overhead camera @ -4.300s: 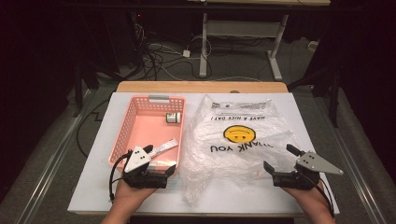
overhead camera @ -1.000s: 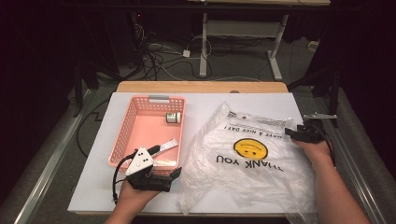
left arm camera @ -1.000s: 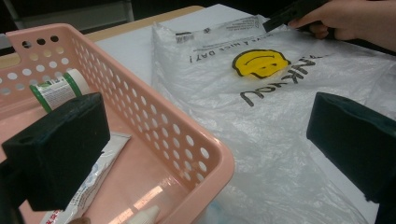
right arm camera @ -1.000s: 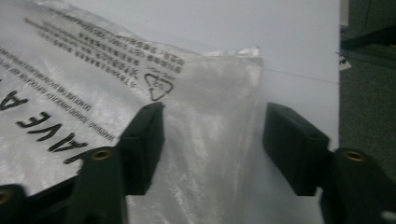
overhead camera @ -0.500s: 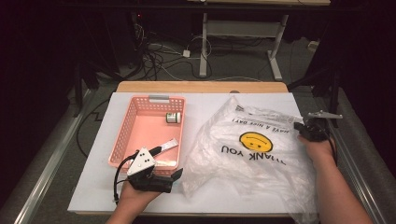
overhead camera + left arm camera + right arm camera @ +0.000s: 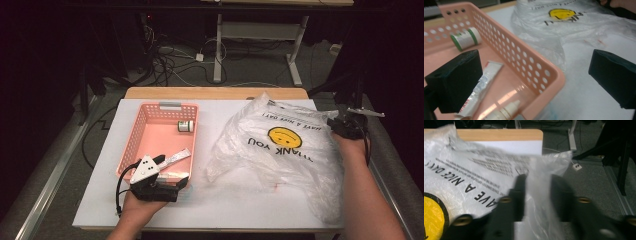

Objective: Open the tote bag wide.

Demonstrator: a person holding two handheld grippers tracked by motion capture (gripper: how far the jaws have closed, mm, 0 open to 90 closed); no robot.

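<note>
A clear plastic bag (image 6: pixel 285 150) printed "THANK YOU" and "HAVE A NICE DAY" around a yellow smiley spreads leftward from the right gripper (image 6: pixel 345 126), whose jaws, just reopening, stand apart with a bag fold between them. The left gripper (image 6: pixel 155 180) straddles the pink basket's (image 6: pixel 150 132) corner, jaws wide, gripping nothing; tube (image 6: pixel 175 157) and small bottle (image 6: pixel 185 126) lie inside.
</note>
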